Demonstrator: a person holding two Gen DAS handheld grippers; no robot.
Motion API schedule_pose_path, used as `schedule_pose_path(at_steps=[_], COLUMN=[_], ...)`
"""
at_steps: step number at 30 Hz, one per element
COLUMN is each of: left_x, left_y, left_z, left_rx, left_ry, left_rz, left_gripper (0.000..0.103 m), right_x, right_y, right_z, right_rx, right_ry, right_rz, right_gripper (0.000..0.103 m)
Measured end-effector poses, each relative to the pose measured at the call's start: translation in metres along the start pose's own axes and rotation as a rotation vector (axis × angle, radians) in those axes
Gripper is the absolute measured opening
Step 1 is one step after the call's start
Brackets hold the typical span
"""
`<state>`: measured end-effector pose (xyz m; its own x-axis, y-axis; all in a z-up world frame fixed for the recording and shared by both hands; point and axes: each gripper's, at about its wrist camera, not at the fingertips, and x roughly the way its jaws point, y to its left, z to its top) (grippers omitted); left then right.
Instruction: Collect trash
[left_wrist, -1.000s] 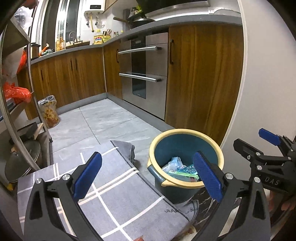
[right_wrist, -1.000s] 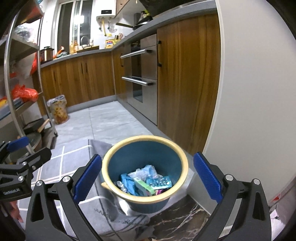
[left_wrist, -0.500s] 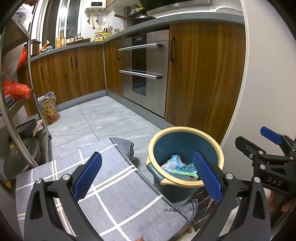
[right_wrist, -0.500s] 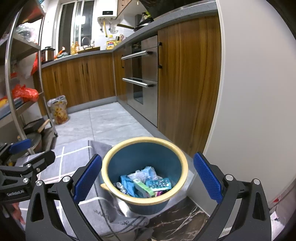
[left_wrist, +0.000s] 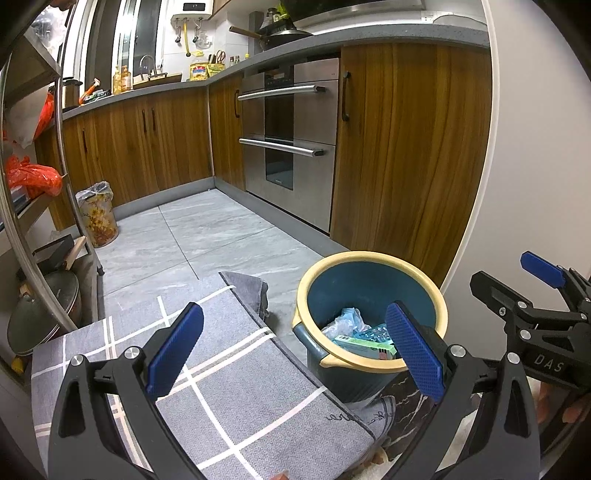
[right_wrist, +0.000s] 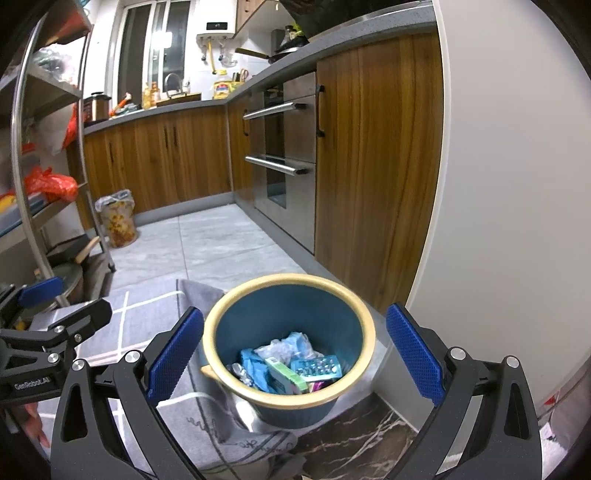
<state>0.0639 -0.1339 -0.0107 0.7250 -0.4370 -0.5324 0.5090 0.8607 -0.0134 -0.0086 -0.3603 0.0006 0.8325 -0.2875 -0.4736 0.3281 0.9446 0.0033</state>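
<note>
A blue bin with a yellow rim (right_wrist: 354, 306) stands on the floor by the white wall; it also shows in the left wrist view (left_wrist: 436, 295). Inside lies trash: a green box (right_wrist: 286, 374), a blister pack (right_wrist: 317, 367), crumpled plastic (right_wrist: 284, 343) and blue wrappers. My right gripper (right_wrist: 293, 352) is open and empty, held above and in front of the bin. My left gripper (left_wrist: 293, 350) is open and empty, over the grey mat just left of the bin. Each gripper shows at the edge of the other's view.
A grey checked mat (left_wrist: 229, 387) lies rumpled against the bin. Wooden cabinets (left_wrist: 406, 147) and a steel oven (left_wrist: 291, 147) run behind. A metal shelf rack (left_wrist: 33, 206) stands left, with a lined waste bin (left_wrist: 96, 214) beside it. A white wall (right_wrist: 517, 184) is right.
Both views have tilted up and drawn back slightly, so the bin sits lower in frame. Both grippers stay open and empty.
</note>
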Motion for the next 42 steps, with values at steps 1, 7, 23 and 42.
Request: schedule_pose_path(at_steps=[1, 7, 23, 42], left_x=[0.0001, 0.0002, 0.0011, 0.0014], left_y=[-0.0001, -0.0016, -0.0036, -0.0042], left_z=[0.0002, 0.0004, -0.0009, -0.0012], left_rx=[0.000, 0.001, 0.006, 0.005], left_ry=[0.001, 0.002, 0.007, 0.008], left_rz=[0.001, 0.001, 0.000, 0.000], left_gripper=[0.098, 0.098, 0.098, 0.098], right_x=[-0.0002, -0.0003, 0.0005, 0.0003], right_y=[0.0002, 0.0006, 0.0002, -0.0001], right_z=[0.0000, -0.0003, -0.0002, 0.0005], right_rx=[0.001, 0.001, 0.000, 0.000], right_ry=[0.000, 0.000, 0.003, 0.002], right_rz=[0.000, 0.000, 0.000, 0.001], right_gripper=[0.098, 0.098, 0.098, 0.098])
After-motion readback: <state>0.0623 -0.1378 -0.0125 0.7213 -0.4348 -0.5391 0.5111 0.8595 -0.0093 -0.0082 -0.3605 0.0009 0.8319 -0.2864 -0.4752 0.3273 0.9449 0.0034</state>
